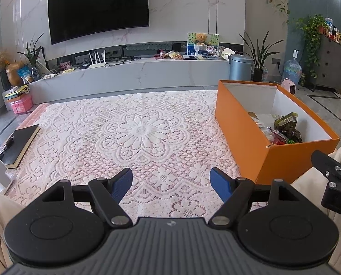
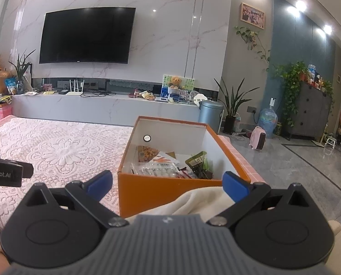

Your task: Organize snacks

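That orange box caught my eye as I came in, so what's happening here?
A person holds a two-finger gripper in each hand, sorting snacks. The orange box sits on a lace-covered table with several snack packets already inside, including a green packet. The left gripper and right gripper are both open and hold nothing. No loose snacks show on the lace.

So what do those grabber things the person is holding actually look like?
Both match: the left gripper and right gripper have blue textured fingertip pads on black linkage arms with silver pivot pins, round black discs, and a ribbed grey body. White lettering marks their sides.
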`<move>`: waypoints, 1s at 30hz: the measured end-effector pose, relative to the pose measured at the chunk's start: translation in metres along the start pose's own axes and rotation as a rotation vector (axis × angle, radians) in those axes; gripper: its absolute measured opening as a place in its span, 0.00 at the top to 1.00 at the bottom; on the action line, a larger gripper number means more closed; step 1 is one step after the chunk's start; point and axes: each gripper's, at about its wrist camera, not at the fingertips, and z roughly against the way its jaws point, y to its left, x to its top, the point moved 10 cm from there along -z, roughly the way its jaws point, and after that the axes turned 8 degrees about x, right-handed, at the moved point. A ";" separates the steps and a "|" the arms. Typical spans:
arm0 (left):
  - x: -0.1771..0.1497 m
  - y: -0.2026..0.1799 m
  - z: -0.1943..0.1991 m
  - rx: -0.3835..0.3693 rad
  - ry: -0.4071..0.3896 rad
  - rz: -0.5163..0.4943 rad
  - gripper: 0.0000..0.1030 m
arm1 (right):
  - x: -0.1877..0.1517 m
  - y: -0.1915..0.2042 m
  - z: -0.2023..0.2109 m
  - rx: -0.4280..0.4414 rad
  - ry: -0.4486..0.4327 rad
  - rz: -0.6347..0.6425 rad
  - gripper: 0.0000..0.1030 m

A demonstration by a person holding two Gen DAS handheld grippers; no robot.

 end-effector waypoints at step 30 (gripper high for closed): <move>0.000 0.002 -0.003 -0.006 0.015 -0.017 0.13 | -0.002 0.000 -0.003 0.005 0.017 0.004 0.04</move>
